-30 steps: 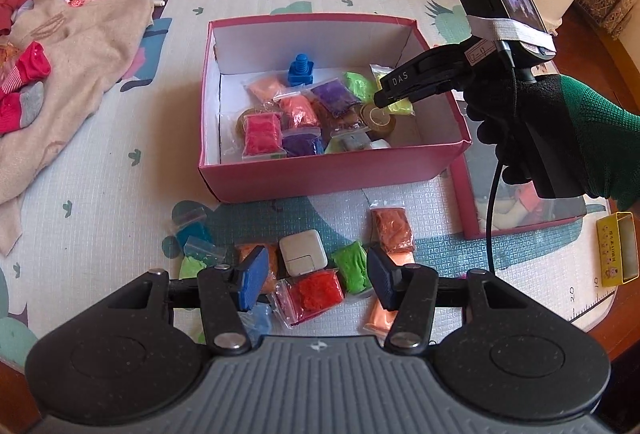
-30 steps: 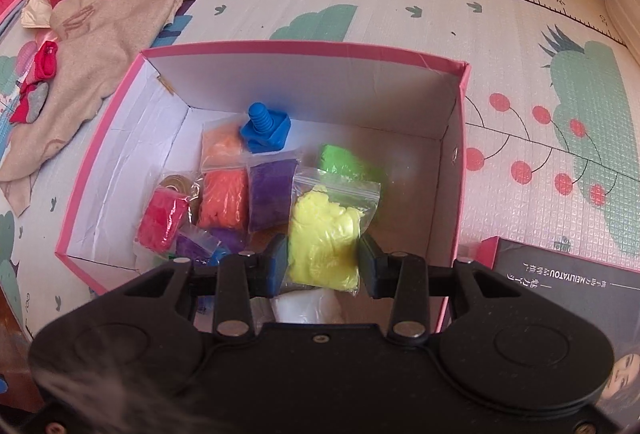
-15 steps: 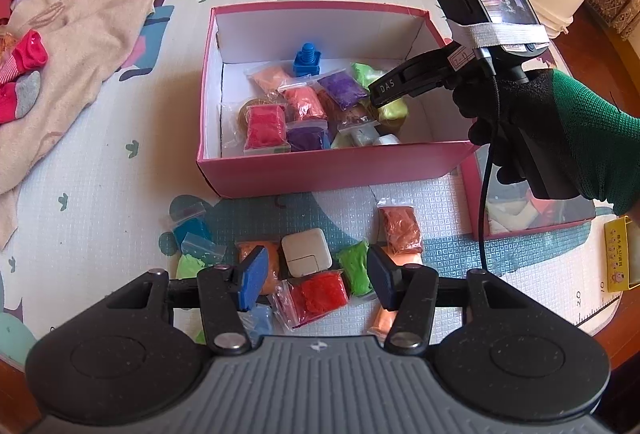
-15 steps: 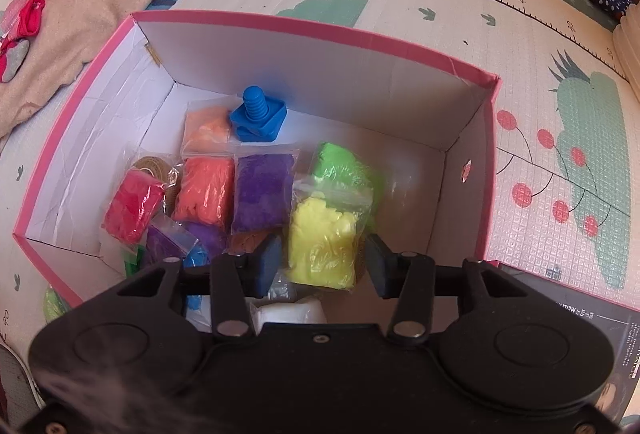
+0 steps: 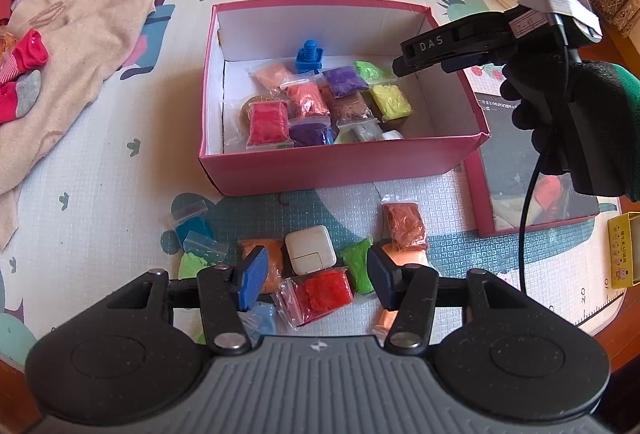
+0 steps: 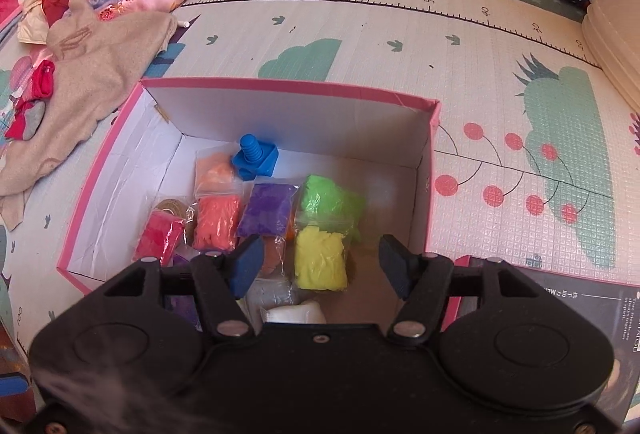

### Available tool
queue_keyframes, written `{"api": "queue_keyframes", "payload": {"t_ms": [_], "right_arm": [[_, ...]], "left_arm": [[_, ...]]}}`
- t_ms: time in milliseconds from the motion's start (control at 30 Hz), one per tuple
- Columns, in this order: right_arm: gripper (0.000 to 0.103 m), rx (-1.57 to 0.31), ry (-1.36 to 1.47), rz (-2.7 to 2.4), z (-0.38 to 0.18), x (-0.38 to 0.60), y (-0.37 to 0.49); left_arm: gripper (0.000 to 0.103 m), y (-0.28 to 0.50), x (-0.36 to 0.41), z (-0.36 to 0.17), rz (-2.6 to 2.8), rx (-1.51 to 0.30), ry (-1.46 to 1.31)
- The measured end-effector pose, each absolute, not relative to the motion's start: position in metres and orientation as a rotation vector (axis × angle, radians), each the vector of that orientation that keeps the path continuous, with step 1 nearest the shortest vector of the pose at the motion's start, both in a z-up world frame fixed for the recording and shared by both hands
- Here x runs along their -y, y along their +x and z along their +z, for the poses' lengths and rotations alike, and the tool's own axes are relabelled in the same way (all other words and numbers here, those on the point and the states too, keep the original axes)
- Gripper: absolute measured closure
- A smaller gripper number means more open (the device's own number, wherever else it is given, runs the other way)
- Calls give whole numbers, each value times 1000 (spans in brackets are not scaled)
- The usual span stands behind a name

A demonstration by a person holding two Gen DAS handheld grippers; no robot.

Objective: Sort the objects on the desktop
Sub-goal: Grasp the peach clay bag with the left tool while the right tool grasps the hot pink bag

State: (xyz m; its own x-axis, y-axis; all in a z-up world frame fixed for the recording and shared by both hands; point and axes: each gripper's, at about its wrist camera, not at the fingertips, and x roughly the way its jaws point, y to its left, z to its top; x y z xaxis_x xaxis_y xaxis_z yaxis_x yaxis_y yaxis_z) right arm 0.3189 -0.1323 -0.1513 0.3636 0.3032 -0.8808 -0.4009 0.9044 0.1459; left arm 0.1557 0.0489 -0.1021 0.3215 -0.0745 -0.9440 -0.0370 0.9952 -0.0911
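R gripper (image 6: 318, 268) has let go: a sec ago its fingers pinched the yellow bag (image 6: 320, 258), now they're spread wide w/ nothing between them, and the bag lies flat in the pink box (image 5: 344, 164), just below the green bag (image 6: 326, 196). So that item reads as sorted (one drop done), and the R gripper looks free for the next pick.

L gripper (image 5: 316, 274) is also wide open, empty, hovering above the red bag (image 5: 322, 292) at 6 o'clock of the box, charger (image 5: 310, 249) just beyond it.

L view alone shows the unsorted pile on the mat (image 5: 100, 174): orange, green, brown, blue bags near the box's front wall. It also shows the R gripper from the side, at the box's 3 o'clock wall. R view sees only the box interior, e.g. blue bolt (image 6: 256, 158) at 12 o'clock.
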Motion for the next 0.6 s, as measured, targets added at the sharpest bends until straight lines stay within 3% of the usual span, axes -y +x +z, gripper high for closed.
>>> {"api": "queue_keyframes", "payload": {"t_ms": [600], "right_arm": [[35, -1076, -17, 443, -103, 193, 238]], "left_arm": [[50, 138, -29, -127, -203, -1177, -97]]}}
